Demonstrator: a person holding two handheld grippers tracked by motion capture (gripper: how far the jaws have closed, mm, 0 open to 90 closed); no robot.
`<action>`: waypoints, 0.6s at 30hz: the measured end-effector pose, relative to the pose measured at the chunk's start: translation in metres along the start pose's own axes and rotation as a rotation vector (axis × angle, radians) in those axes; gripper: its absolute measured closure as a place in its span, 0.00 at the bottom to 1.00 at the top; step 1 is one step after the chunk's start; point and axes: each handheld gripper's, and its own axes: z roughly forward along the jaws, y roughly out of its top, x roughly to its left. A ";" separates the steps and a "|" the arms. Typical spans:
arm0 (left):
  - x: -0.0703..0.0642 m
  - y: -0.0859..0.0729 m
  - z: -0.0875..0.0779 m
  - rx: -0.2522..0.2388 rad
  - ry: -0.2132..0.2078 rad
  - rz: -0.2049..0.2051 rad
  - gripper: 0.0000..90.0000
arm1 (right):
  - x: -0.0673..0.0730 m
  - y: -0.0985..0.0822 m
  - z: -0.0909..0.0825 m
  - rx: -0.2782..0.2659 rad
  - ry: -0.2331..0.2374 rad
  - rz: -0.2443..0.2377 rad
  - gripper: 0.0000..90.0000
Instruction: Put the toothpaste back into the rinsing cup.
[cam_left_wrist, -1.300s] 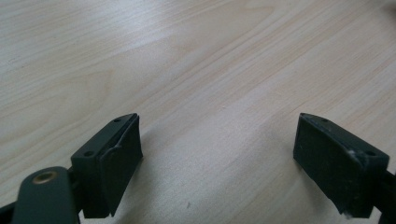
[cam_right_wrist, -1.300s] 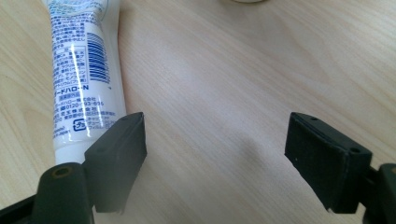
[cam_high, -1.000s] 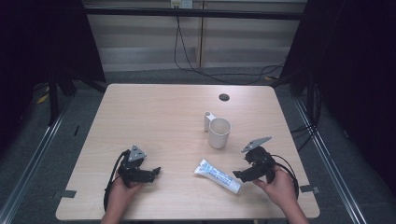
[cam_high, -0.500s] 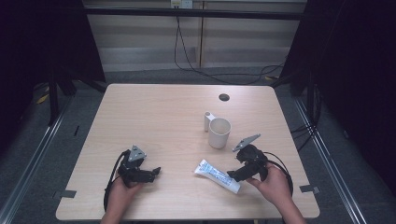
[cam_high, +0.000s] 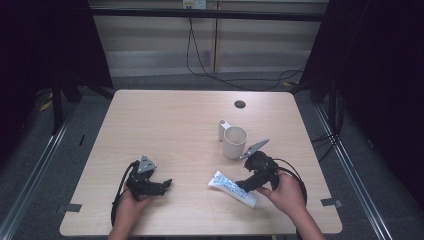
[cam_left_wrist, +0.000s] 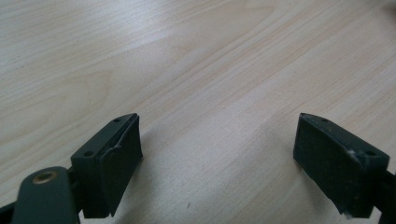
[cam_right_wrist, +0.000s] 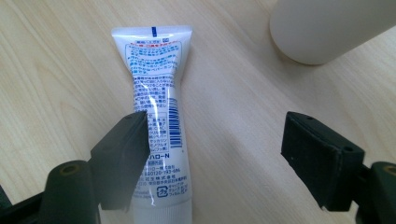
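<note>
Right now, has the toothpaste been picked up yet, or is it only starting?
Only starting. Nothing looks done: the toothpaste tube lies flat on the table, beside the mug. The right gripper is open above it, not squeezing. The left gripper rests open. Grabbing and lifting are left.

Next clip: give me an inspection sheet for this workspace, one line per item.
Surface: light wooden table, bare apart from items below.
Job's things: white tube lying flat; white mug upright behind it.
Clutter: small dark round spot near the far edge; small white upright piece beside the mug.
Tongs: left tongs open over bare wood; right tongs open, above the tube, not gripping.
Cables: black lead trailing from each of the tongs; cables on the floor beyond.
Surroundings: dark curtains, grey floor.
</note>
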 end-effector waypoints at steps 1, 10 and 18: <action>0.000 0.000 0.000 0.000 0.000 0.000 0.17 | 0.001 0.001 0.000 0.009 0.000 -0.005 0.26; 0.000 0.000 0.000 0.000 0.000 0.000 0.17 | 0.009 0.011 0.003 0.010 0.018 -0.022 0.26; 0.000 0.000 0.000 0.001 -0.001 -0.004 0.17 | 0.014 0.018 0.009 0.038 0.036 -0.044 0.27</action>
